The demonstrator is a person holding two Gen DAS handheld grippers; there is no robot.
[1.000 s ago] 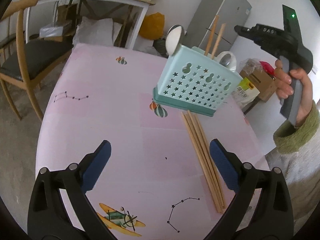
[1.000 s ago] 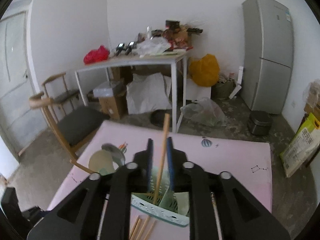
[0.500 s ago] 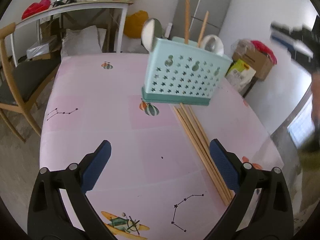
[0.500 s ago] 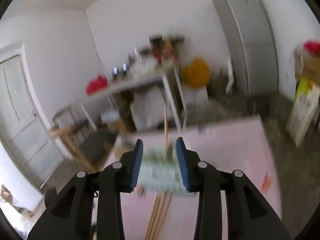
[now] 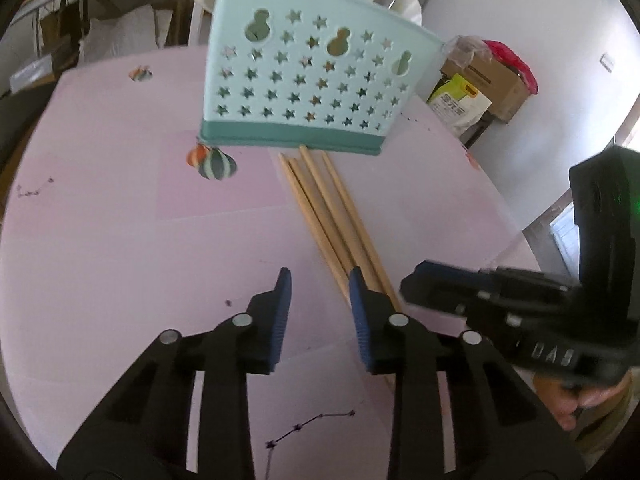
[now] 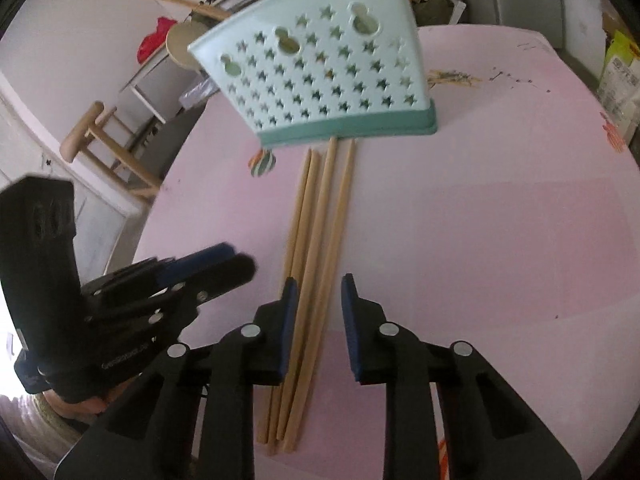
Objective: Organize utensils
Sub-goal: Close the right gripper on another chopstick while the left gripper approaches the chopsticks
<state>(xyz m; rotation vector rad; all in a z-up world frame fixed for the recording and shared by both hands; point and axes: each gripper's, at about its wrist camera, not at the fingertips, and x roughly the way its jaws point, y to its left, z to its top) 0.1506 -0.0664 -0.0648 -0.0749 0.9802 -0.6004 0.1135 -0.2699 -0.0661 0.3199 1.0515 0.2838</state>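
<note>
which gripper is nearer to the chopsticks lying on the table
Right. The right gripper hangs directly over the chopsticks, which run between its parted fingers. The left gripper sits just beside their left edge.

Both hand-held grippers [image 5: 318, 304] lower, narrower.

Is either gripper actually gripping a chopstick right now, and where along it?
No. The left gripper and right gripper both hang over the chopsticks near their near ends, jaws apart, pressing on nothing.

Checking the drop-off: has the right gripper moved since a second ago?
Yes. The right gripper came down from above the basket to the chopsticks on the table.
</note>
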